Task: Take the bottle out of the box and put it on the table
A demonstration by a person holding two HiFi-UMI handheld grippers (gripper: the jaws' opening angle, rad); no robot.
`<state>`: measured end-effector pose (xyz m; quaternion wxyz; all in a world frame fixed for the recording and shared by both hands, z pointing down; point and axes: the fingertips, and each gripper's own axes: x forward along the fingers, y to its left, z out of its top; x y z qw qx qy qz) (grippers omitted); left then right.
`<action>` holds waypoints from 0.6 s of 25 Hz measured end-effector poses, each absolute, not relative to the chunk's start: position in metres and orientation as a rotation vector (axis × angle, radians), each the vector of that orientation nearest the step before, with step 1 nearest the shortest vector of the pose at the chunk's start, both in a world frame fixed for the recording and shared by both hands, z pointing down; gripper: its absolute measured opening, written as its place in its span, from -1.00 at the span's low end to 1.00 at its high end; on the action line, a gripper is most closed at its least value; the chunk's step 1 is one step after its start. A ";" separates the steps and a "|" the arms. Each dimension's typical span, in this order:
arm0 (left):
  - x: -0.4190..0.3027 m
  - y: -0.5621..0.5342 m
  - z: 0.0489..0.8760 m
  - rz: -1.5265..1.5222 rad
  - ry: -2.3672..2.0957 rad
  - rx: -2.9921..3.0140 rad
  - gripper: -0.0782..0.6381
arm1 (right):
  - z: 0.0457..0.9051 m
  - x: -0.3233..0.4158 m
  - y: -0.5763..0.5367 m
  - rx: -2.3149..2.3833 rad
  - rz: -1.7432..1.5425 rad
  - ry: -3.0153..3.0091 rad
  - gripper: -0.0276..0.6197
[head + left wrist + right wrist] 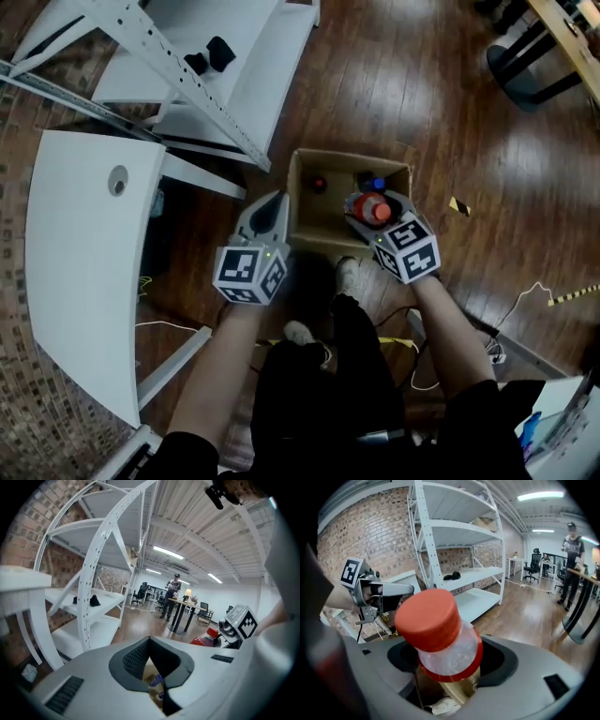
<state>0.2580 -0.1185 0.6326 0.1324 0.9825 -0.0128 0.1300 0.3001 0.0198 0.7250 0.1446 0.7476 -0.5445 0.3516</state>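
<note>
The right gripper (pixel 375 214) (pixel 449 665) grips the bottle (pixel 376 208) (pixel 440 639), one jaw on each side of the clear body around the red band. The bottle stands roughly upright. Its long axis runs near vertical, the red cap on top and the yellowish lower body hanging below the jaws. In the right gripper view the cap leans toward 10 o'clock and rises out of the grip toward the camera, so the jaws hold the bottle under its shoulder rather than at the cap.

In the head view the bottle hangs over the cardboard box (pixel 349 156), at about 4 o'clock from the box's centre, near its right-hand near corner. The box sits on the wooden floor (pixel 441 112). Inside it a dark red cap (pixel 319 184) shows at 11 o'clock and a blue cap (pixel 376 183) at 1 o'clock.

The left gripper (pixel 270 211) (pixel 150 641) hangs at 9 o'clock from the bottle, beside the box's left wall. Its jaw tips meet and nothing sits between them.

The white table (pixel 80 253) lies farther out at 9 o'clock, well apart from the bottle.
</note>
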 end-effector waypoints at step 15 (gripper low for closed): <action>0.142 -0.154 0.304 0.110 -0.279 3.028 -0.78 | 0.381 0.225 -0.020 1.963 0.547 -1.895 0.13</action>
